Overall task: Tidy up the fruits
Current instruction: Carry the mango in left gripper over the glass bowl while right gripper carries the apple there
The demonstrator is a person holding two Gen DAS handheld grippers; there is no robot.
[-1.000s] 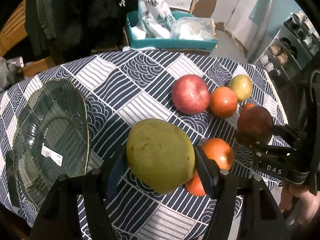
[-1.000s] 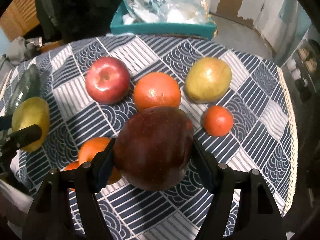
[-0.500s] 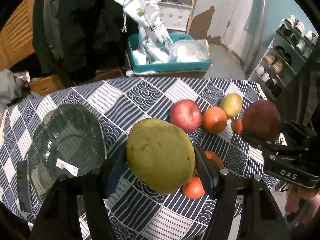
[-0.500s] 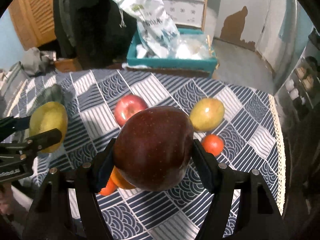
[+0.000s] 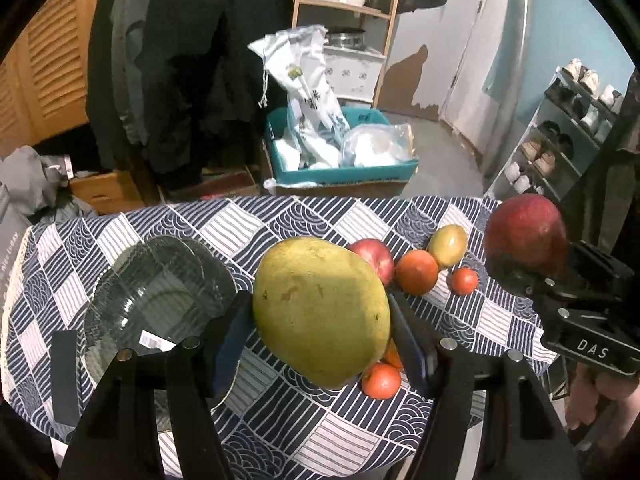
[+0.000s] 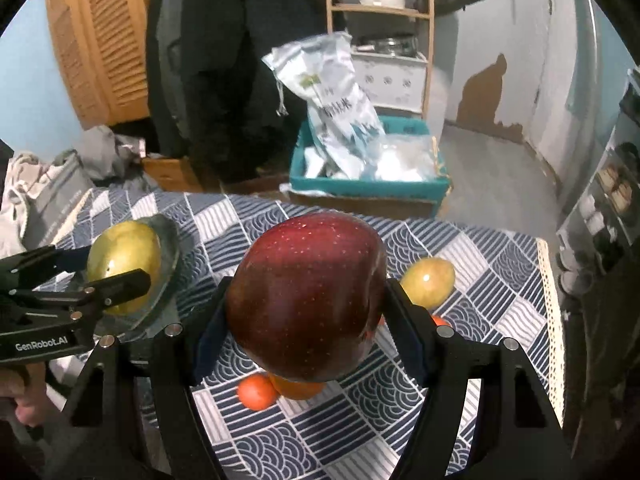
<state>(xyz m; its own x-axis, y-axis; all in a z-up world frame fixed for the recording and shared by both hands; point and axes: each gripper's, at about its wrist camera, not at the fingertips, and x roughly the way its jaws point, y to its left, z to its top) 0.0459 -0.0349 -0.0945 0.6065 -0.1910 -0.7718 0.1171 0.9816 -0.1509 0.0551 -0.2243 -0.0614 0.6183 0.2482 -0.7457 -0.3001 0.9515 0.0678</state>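
Observation:
My left gripper (image 5: 320,320) is shut on a large green-yellow mango (image 5: 322,310), held well above the table. In the right wrist view the same mango (image 6: 124,266) hangs over the glass plate (image 6: 170,240). My right gripper (image 6: 306,320) is shut on a dark red apple (image 6: 306,300), also lifted; in the left wrist view that apple (image 5: 526,234) sits at the right. The glass plate (image 5: 160,292) lies at the table's left. On the cloth lie a red apple (image 5: 370,258), an orange (image 5: 416,272), a small mango (image 5: 448,244) and small tangerines (image 5: 464,280).
The round table (image 5: 304,216) wears a blue and white patterned cloth. Behind it stand a teal crate (image 5: 344,168) with white bags, a wooden shelf (image 5: 344,0), hanging dark coats (image 5: 180,60) and a shoe rack (image 5: 560,128) at right. A person's hand (image 5: 604,392) grips the right tool.
Both grippers rose with their fruit and tilted up, so the table looks smaller and more of the room shows. The fruit on the cloth stayed put.

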